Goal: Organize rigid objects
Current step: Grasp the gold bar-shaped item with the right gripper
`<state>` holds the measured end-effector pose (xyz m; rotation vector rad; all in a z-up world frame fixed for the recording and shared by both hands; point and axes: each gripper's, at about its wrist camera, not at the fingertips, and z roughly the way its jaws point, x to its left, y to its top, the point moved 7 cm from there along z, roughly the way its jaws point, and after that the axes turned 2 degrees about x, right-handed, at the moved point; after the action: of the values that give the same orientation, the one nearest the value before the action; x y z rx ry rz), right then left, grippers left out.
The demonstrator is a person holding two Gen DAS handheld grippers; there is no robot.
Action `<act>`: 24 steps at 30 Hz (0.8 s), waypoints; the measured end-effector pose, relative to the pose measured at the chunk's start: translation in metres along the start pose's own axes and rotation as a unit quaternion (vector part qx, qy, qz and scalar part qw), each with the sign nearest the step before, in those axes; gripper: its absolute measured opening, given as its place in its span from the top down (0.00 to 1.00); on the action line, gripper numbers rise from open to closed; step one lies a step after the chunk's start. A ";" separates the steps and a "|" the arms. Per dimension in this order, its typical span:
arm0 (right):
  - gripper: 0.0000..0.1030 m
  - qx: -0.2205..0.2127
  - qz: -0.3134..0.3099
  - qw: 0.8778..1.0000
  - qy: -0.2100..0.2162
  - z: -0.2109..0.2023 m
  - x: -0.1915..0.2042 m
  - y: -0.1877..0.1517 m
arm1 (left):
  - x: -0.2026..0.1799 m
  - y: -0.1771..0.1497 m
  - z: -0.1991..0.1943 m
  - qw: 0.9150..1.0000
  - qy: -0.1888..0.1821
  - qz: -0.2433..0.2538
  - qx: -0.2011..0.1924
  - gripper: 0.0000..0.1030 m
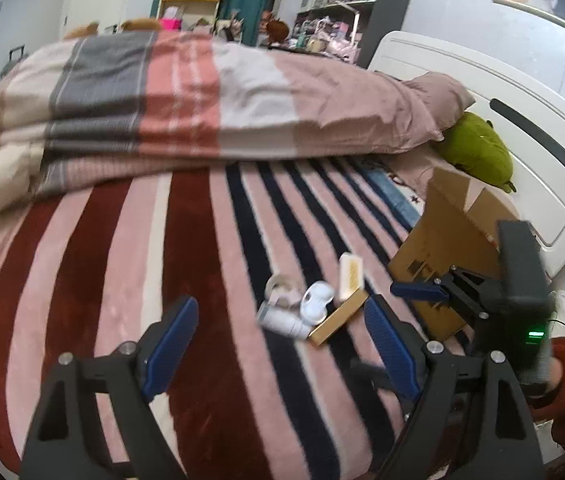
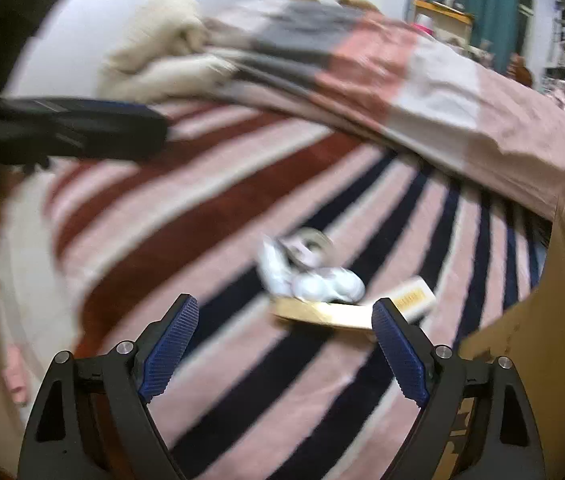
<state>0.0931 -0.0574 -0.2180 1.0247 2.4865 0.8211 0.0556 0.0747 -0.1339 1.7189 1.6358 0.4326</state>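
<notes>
Both grippers are hanging over the striped blanket [image 1: 130, 240] on the bed, and the small heap of hard things is lying ahead of them, beside the cardboard box [image 1: 454, 248] that is standing open near the headboard. The left gripper [image 1: 282, 344] is standing spread wide with nothing between its blue pads [image 1: 170, 344], and the heap is sitting just beyond its tips, slightly toward its right-hand finger. The right gripper [image 2: 286, 348] is likewise spread and empty, and from its own camera the flat gold box [image 2: 322, 314] is lying almost straight ahead, close in front of the gap between its pads. That gold box is lying with its long axis running crosswise to the right gripper's reach, one end nearly meeting the right-hand pad [image 2: 400, 354], so I would judge the right hand to be the nearer one for a first pick, closing across the box's narrow width. Resting against it are a white rounded case [image 1: 316, 302], a white tube-like bottle [image 1: 282, 322], a cream and yellow bar [image 1: 351, 276] and what is probably a roll of tape [image 1: 278, 286], though the blur is making that last one hard to call. The cardboard box is waiting on the right gripper's side, just beside the heap.
</notes>
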 end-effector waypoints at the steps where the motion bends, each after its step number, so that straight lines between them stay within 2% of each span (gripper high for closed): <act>1: 0.15 0.010 0.005 1.000 -0.019 0.012 -0.004 -0.005 | 0.003 -0.004 0.002 1.000 -0.002 -0.005 0.003 0.19; 6: 0.13 0.029 0.022 0.997 -0.075 0.048 -0.017 -0.020 | 0.014 -0.020 0.009 1.000 -0.007 -0.023 0.014 0.19; 8: 0.10 0.030 0.027 0.996 -0.076 0.055 -0.019 -0.020 | 0.017 -0.023 0.010 1.000 -0.005 -0.025 0.017 0.19; 9: 0.05 0.031 0.033 0.996 -0.078 0.058 -0.020 -0.021 | 0.019 -0.024 0.011 0.999 -0.004 -0.026 0.018 0.19; 10: 0.03 0.030 0.039 0.996 -0.076 0.059 -0.021 -0.021 | 0.021 -0.025 0.011 0.999 -0.004 -0.028 0.019 0.19; 17: 0.06 0.020 0.070 0.995 -0.061 0.063 -0.024 -0.018 | 0.025 -0.028 0.011 0.999 -0.005 -0.032 0.022 0.19; 19: 0.32 0.018 0.069 0.995 -0.068 0.060 -0.025 -0.018 | 0.025 -0.028 0.011 0.999 -0.005 -0.031 0.023 0.19; 20: 0.40 0.020 0.069 0.995 -0.068 0.058 -0.026 -0.019 | 0.024 -0.028 0.011 0.999 -0.005 -0.030 0.023 0.19; 21: 0.53 0.024 0.071 0.996 -0.055 0.055 -0.027 -0.020 | 0.023 -0.028 0.012 0.999 -0.007 -0.030 0.024 0.19; 22: 0.60 0.029 0.073 0.996 -0.043 0.053 -0.028 -0.021 | 0.023 -0.027 0.012 0.999 -0.008 -0.030 0.024 0.19; 24: 0.67 0.041 0.075 0.996 -0.015 0.048 -0.030 -0.025 | 0.020 -0.026 0.014 0.999 -0.012 -0.029 0.025 0.19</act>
<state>0.1241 -0.0748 -0.2684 1.2547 2.4585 0.7456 0.0491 0.0887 -0.1660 1.7017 1.6894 0.3443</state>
